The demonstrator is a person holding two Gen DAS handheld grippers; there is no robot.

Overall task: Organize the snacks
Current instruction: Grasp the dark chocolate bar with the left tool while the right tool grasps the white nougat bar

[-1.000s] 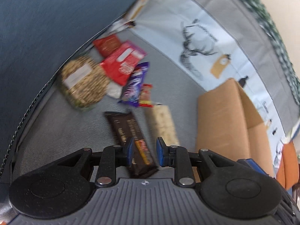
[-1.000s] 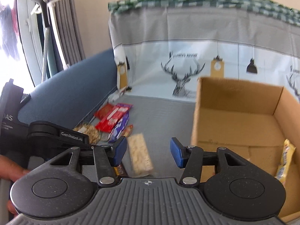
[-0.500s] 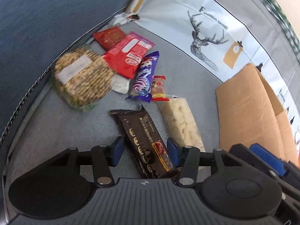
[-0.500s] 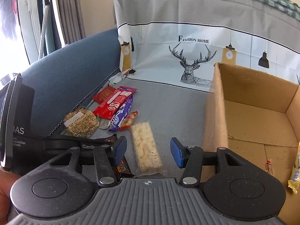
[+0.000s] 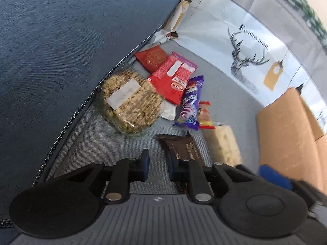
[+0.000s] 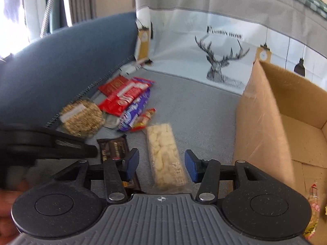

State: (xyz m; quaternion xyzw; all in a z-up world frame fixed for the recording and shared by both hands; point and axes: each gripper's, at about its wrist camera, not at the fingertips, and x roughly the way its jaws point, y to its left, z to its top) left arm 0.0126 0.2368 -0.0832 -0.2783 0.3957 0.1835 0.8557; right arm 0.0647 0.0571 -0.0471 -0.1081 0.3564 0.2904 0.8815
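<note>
Left gripper (image 5: pixel 158 164): jaws have just been closing, nearly together, nothing between them; the dark chocolate bar (image 5: pixel 181 148) lies just right of them. Right gripper (image 6: pixel 161 163): jaws spread astride the pale snack bar (image 6: pixel 165 159), left of the cardboard box (image 6: pixel 263 122). Risk: left closes on air

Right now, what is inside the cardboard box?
In the right wrist view, the cardboard box shows a mostly bare floor, with one or two wrapped snacks near its front edge. The near wall and the right gripper cover the rest, so more may be there.
</note>
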